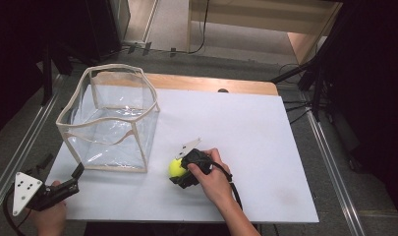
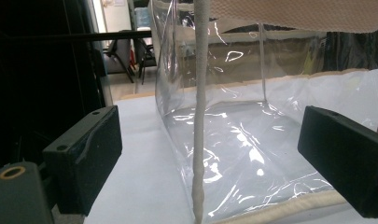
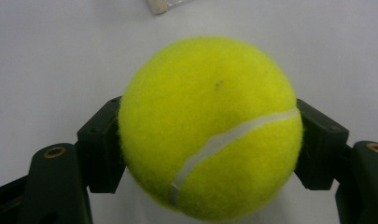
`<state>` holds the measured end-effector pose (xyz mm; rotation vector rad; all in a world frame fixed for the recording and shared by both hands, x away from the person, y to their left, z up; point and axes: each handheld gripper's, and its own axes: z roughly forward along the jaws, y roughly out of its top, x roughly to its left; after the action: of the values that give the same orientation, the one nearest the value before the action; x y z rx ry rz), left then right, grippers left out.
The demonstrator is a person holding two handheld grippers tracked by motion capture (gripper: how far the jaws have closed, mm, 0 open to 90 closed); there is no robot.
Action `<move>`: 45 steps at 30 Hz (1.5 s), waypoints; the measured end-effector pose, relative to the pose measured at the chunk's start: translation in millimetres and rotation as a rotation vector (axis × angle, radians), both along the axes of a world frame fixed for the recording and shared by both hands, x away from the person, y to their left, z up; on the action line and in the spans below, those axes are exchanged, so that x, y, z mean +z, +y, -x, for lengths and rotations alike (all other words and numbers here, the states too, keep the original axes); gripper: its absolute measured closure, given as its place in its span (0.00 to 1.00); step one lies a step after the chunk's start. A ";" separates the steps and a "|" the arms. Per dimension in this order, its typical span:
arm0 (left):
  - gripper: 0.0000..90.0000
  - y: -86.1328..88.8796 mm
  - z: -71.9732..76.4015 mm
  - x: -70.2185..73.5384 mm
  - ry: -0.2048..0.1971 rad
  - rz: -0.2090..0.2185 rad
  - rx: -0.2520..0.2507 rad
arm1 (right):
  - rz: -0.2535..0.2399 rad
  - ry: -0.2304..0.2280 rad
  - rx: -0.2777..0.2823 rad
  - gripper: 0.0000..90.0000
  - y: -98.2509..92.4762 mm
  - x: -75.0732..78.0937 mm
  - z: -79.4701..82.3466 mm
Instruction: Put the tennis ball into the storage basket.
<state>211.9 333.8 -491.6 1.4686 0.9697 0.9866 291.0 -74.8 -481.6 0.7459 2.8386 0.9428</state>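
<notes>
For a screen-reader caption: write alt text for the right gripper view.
A fuzzy yellow-green tennis ball with a white curved seam sits clamped between the right tongs' two black jaws, above a plain white table surface.

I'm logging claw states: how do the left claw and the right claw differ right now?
The left claw is open with its jaws either side of the clear bag's corner seam; the right claw is shut on the tennis ball. The left claw sits at the table's near-left corner, the right nearer the middle. Both are black and hand-held.

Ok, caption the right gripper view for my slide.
Right claw shut on a yellow tennis ball, jaws pressing both sides, above the white table.
</notes>
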 end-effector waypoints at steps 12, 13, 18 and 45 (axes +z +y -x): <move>0.08 0.6 -0.1 0.1 0.000 0.002 -0.002 | -0.007 -0.016 0.016 0.26 12.6 9.2 -12.0; 0.08 0.6 -0.1 0.1 -0.001 0.002 -0.002 | -0.005 -0.012 0.015 0.26 13.8 10.3 -12.5; 0.08 0.6 -0.2 0.1 -0.001 0.002 -0.002 | -0.021 -0.014 0.032 0.26 20.3 13.3 -17.3; 0.08 0.5 -0.5 0.1 -0.003 0.007 -0.003 | -0.028 -0.035 0.071 0.26 39.7 35.8 -32.5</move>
<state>212.4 334.3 -491.5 1.4627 0.9675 0.9816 323.5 -35.1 -445.8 0.6286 2.8448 0.9967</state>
